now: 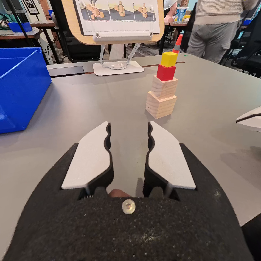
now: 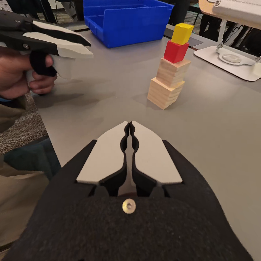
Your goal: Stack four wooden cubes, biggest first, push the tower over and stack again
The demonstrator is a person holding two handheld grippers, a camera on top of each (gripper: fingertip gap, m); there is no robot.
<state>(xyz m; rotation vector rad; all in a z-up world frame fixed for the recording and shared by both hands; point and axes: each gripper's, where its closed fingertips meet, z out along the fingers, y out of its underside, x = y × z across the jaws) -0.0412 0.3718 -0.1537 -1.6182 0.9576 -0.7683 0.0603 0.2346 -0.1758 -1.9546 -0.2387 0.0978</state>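
Observation:
A tower of four cubes stands on the grey table (image 1: pixel 84 107). The biggest plain wooden cube (image 1: pixel 160 106) is at the bottom, a smaller plain wooden cube (image 1: pixel 164 87) on it, then a red cube (image 1: pixel 165 72), then a yellow cube (image 1: pixel 169 59) on top. The same tower shows in the right wrist view: big cube (image 2: pixel 164 93), second cube (image 2: pixel 173 72), red cube (image 2: pixel 175 51), yellow cube (image 2: pixel 182 33). My left gripper (image 1: pixel 129 125) is open and empty, short of the tower and to its left. My right gripper (image 2: pixel 129 122) is shut and empty, short of the tower.
A blue bin (image 1: pixel 21 87) stands at the table's left, also in the right wrist view (image 2: pixel 127 22). A white stand base (image 1: pixel 118 68) holds an instruction board (image 1: pixel 113 21) behind the tower. The left gripper (image 2: pixel 87 49) and a hand (image 2: pixel 21 76) show in the right wrist view. A person stands at back right (image 1: pixel 214 28).

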